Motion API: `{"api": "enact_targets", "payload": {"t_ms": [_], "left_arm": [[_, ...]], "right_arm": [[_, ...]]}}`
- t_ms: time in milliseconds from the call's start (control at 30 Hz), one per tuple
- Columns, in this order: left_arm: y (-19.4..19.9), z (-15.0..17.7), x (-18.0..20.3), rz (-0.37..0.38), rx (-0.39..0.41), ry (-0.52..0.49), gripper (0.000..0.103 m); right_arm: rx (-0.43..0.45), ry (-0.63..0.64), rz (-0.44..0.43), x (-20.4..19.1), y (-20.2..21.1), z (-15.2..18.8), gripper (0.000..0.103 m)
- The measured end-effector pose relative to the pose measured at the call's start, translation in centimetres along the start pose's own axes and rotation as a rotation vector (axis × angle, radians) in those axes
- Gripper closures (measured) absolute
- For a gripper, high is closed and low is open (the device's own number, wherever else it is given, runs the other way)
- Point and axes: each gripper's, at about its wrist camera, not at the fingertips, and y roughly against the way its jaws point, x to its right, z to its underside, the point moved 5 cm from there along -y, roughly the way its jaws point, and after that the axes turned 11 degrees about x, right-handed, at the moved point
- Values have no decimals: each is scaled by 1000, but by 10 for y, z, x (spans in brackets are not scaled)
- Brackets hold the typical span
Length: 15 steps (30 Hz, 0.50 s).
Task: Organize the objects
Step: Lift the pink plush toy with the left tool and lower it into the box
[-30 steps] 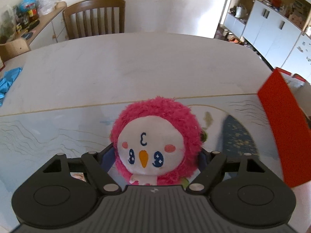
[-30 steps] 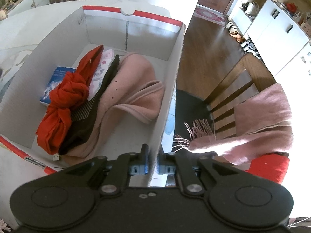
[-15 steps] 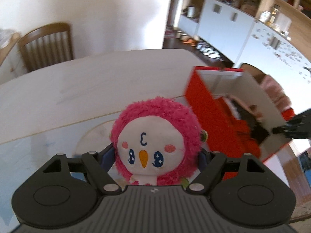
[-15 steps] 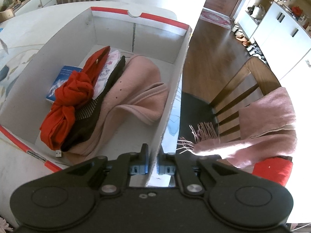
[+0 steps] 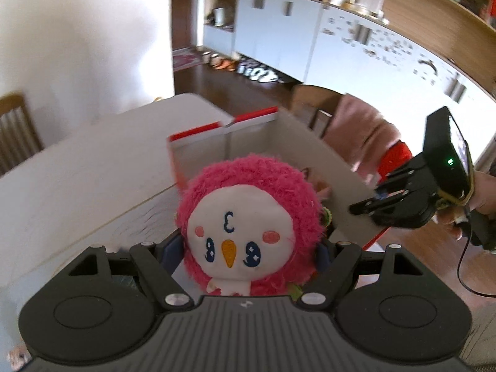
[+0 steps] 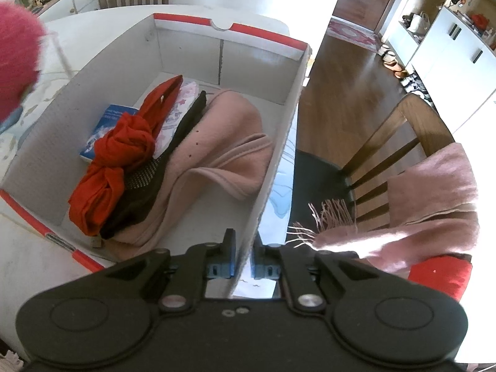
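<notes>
My left gripper (image 5: 248, 248) is shut on a fluffy pink plush bird (image 5: 245, 217), whose white face looks at the camera. Just behind the plush stands a white cardboard box with red edges (image 5: 310, 155). In the right wrist view the same box (image 6: 223, 59) holds a red cloth (image 6: 117, 161), a black garment (image 6: 145, 186), a pink cloth (image 6: 217, 155) and a blue book (image 6: 105, 127). My right gripper (image 6: 243, 257) is shut on the box's right wall near its front corner. The plush (image 6: 15, 55) shows at the upper left, above the table beside the box.
A wooden chair (image 6: 403, 130) with a pink fringed scarf (image 6: 434, 192) and a red cushion (image 6: 440, 276) stands right of the box, beyond the table's edge. Another chair (image 5: 15, 133) stands at the far side of the white table (image 5: 93, 170). White cabinets line the back wall.
My left gripper has swung to the right with the plush, bringing the box right in front of it. The plush now shows in the right wrist view. The right gripper has kept still.
</notes>
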Motion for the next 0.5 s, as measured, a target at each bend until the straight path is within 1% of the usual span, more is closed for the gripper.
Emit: {"api": "enact_targets", "payload": {"t_ms": [200, 500], "left_arm": [[-34, -20, 29, 20, -7, -54, 23], [-95, -30, 45, -29, -56, -119, 23]], "right_arm": [[3, 0, -16, 1, 0, 0, 94], [9, -2, -39, 2, 0, 0, 93]]}}
